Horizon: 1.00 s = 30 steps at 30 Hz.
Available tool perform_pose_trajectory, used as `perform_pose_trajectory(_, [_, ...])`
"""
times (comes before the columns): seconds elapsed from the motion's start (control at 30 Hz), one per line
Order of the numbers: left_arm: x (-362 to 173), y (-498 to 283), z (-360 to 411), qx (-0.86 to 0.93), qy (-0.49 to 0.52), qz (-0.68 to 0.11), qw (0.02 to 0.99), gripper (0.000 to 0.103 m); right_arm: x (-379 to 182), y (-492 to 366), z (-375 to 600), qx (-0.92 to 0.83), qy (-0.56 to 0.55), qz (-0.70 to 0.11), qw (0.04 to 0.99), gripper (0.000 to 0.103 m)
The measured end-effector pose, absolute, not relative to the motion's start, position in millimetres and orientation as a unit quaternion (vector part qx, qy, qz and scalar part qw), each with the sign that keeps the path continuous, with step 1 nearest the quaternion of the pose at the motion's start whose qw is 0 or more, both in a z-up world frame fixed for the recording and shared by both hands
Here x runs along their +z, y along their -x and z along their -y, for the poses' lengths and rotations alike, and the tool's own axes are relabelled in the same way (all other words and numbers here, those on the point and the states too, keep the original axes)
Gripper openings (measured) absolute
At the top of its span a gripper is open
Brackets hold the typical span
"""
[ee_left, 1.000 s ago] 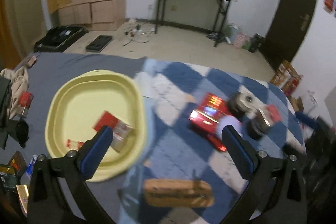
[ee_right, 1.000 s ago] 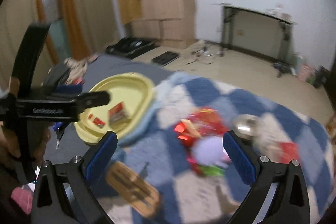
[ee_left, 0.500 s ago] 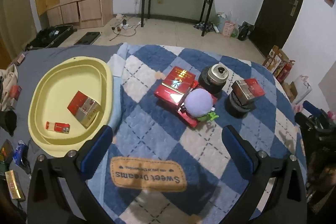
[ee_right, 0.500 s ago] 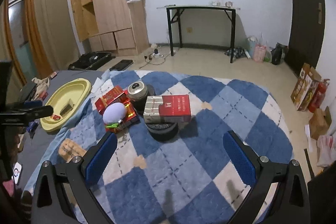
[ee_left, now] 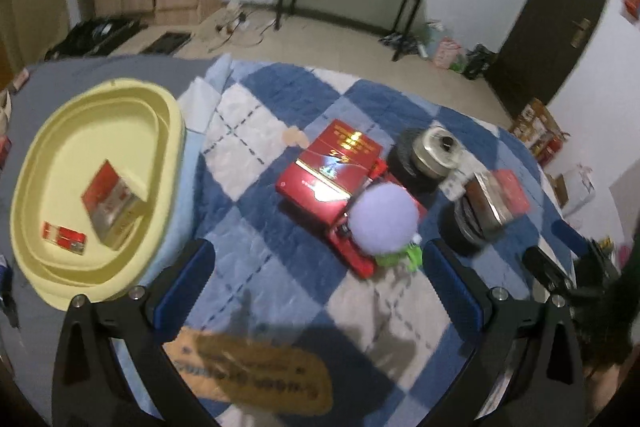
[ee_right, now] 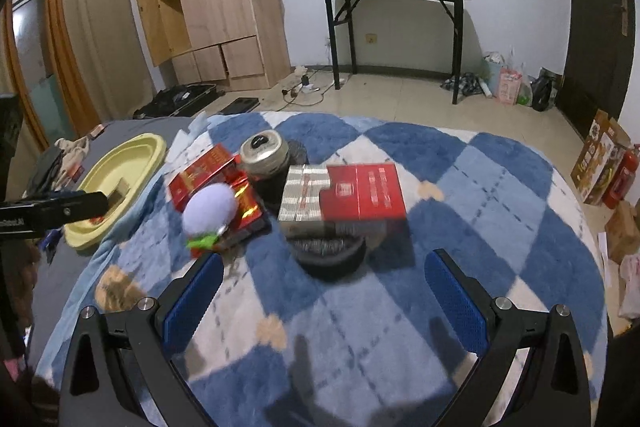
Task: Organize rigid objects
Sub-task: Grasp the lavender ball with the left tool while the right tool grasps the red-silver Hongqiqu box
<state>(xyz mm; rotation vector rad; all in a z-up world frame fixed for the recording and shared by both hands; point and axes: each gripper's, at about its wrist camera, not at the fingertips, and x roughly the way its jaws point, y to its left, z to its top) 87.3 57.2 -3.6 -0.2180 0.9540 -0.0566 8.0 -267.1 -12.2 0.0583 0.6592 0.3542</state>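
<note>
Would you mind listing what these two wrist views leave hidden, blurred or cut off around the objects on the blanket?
- Dark round base, right wrist view: mostly covered by the red and silver box on top; what it is stays unclear.
- Tan label on the blanket, left wrist view: lettering smeared by motion blur.
- Small red item in the yellow tray, left wrist view: too small and blurred to identify.
- Green thing under the purple ball: mostly hidden.

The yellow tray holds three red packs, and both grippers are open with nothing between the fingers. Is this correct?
Not quite. The yellow tray holds two packs, not three: a larger red and silver pack and a small red pack, as the left wrist view shows. The rest is correct: the left gripper and the right gripper are both open and hold nothing.
</note>
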Motion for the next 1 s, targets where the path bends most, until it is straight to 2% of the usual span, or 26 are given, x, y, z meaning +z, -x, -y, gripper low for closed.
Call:
perform_pose_trajectory(0.23, [-31.4,-91.3,-15.3,-0.089,0.031,-0.448,0.889,0.103,-30.6,-40.4,259.0,0.158,-0.027,-0.321,0.933,0.103])
perform_pose_trajectory(0.67, [-38.8,-118.0,1.7,-0.150,0.046,-0.419,0.894,0.100,-51.7,-82.5,246.7,0.165,-0.023,-0.330,0.929,0.102])
perform_pose_trajectory(0.7, [-38.7,-118.6,1.6,-0.152,0.051,-0.418,0.894,0.096,-52.4,-83.9,245.4,0.165,-0.021,-0.329,0.930,0.102])
perform_pose_trajectory(0.77, [-36.8,-116.7,2.6,-0.155,0.051,-0.414,0.896,0.083,-55.8,-90.5,242.0,0.165,-0.019,-0.332,0.929,0.102])
perform_pose_trajectory(0.8, [-37.3,-115.9,3.6,-0.159,0.049,-0.417,0.893,0.071,-58.5,-91.9,241.0,0.165,-0.021,-0.335,0.927,0.102])
perform_pose_trajectory(0.83, [-40.3,-116.5,5.8,-0.160,0.045,-0.429,0.888,0.066,-61.6,-94.2,240.3,0.165,-0.023,-0.340,0.925,0.101])
perform_pose_trajectory(1.0, [-53.5,-119.0,5.5,-0.160,0.042,-0.446,0.879,0.066,-67.2,-95.1,242.2,0.174,-0.028,-0.336,0.925,0.092])
